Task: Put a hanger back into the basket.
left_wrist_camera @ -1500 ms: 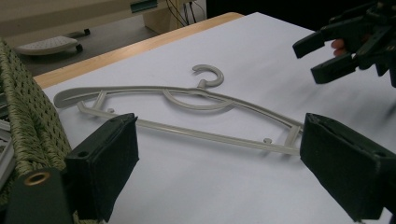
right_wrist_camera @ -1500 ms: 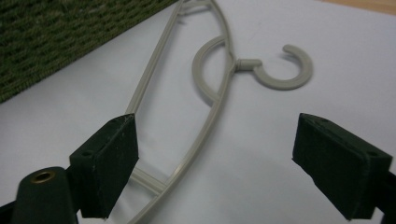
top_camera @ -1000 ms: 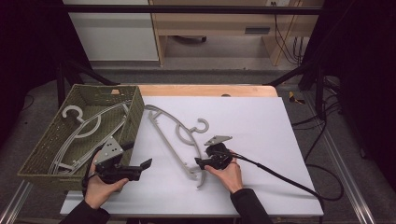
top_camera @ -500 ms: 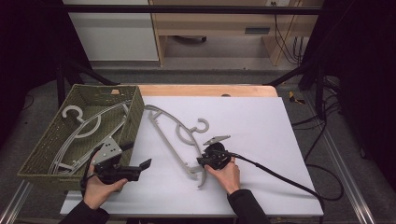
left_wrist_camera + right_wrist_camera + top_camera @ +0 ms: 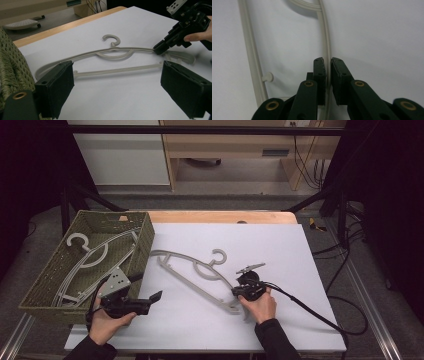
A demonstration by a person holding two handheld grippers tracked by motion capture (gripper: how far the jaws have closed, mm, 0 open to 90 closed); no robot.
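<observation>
A grey plastic hanger (image 5: 176,255) lies flat on the white table, hook pointing away from me. My right gripper (image 5: 236,291) is shut on the hanger's upper arm near its right end; in the right gripper view the thin arm (image 5: 325,37) runs up from between the closed jaws of the right gripper (image 5: 327,67). My left gripper (image 5: 156,296) is held at the table's front left, next to the basket, jaws wide open and empty. In the left gripper view, the hanger (image 5: 112,53) lies beyond the left gripper (image 5: 120,90), with the right gripper (image 5: 160,50) clamped on its far end.
An olive woven basket (image 5: 145,240) stands at the table's left edge with several grey hangers (image 5: 90,260) inside. A black cable (image 5: 310,310) trails right from the right gripper. Wooden furniture stands beyond the far edge.
The right gripper has shifted slightly right with the hanger's end, swinging the hanger so it lies more crosswise on the table. The left gripper has stayed put and open.
</observation>
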